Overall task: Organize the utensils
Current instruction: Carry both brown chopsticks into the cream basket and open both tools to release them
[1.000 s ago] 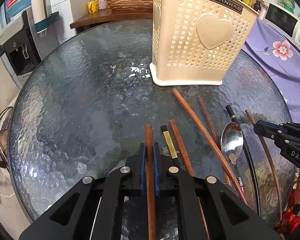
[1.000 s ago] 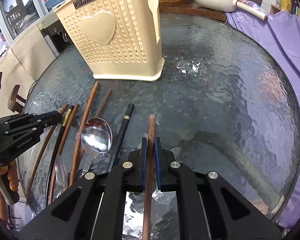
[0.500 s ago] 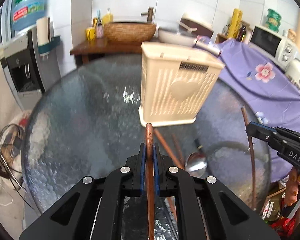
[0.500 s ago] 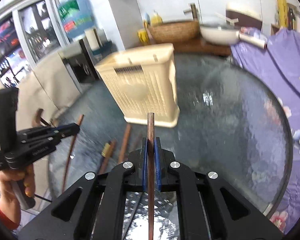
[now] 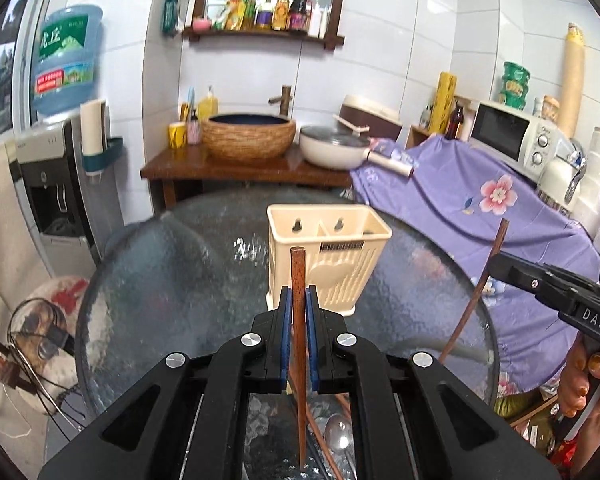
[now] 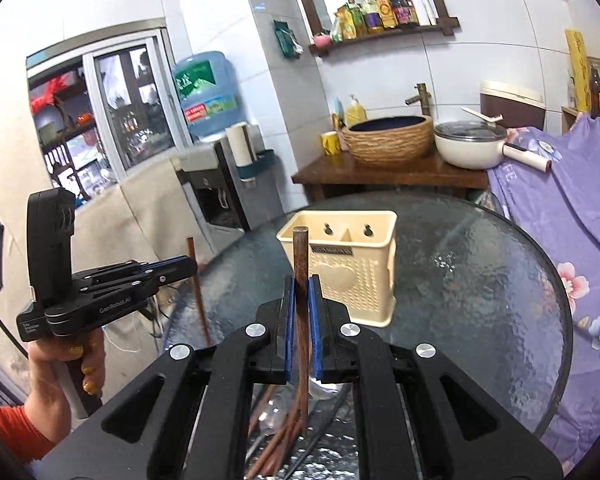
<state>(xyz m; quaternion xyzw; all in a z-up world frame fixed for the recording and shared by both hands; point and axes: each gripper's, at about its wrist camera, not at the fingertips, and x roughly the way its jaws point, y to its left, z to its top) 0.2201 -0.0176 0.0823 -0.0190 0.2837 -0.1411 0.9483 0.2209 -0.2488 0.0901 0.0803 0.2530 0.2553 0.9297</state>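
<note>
Wooden chopstick (image 5: pixel 299 320) is pinched upright btw the blue pads of the left gripper (image 5: pixel 299 312), tip poking up past the fingers. Right gripper (image 6: pixel 301 308) is clamped the same way on a second chopstick (image 6: pixel 301 264). Both are held up above the glass surface (image 6: pixel 480 280), w/ the cream utensil basket (image 6: pixel 352 268) standing on it farther off. More chopsticks (image 6: pixel 280 436) and a spoon (image 5: pixel 339 432) lie on the near part of the surface, below the fingers.

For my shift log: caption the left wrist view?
Left gripper holds a wooden chopstick upright before the cream utensil holder on the glass table.
</note>
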